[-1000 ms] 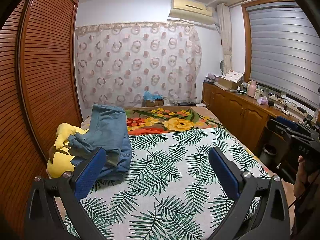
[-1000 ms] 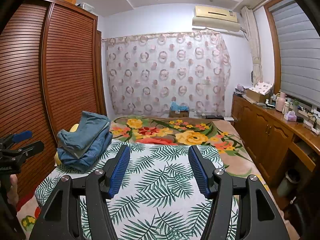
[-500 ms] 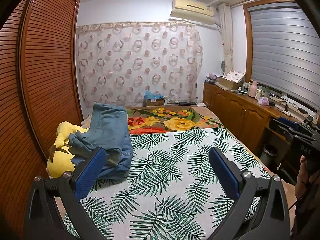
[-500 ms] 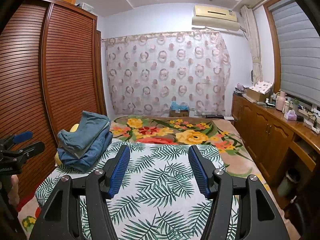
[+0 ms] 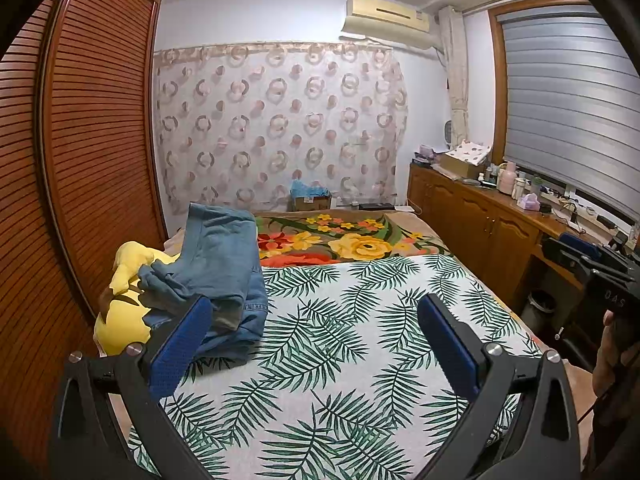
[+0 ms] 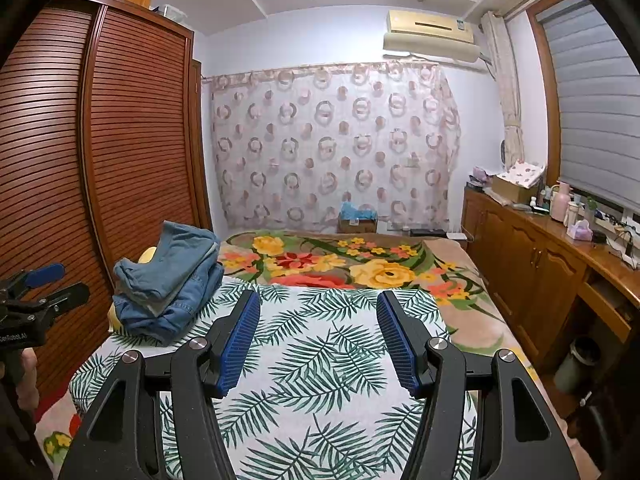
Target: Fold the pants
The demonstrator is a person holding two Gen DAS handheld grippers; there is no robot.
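Both my tools released, nothing gripped: left tool point(image 5: 314, 332), right tool point(image 6: 318, 338) above bed point(image 5: 340, 360); folded pants point(image 5: 224, 276) stacked at bed's left edge

Pretty clearly a bedroom in someone's home. There's a bed point(image 6: 340, 360) with a palm-leaf sheet and a flowery blanket point(image 6: 340, 260), a big louvered wooden wardrobe point(image 6: 132, 140) on the left, a patterned curtain point(image 6: 332, 148), a wall air conditioner point(image 6: 430, 36), and a wooden sideboard point(image 6: 540, 264) cluttered with bottles under the window blind point(image 6: 600, 100).
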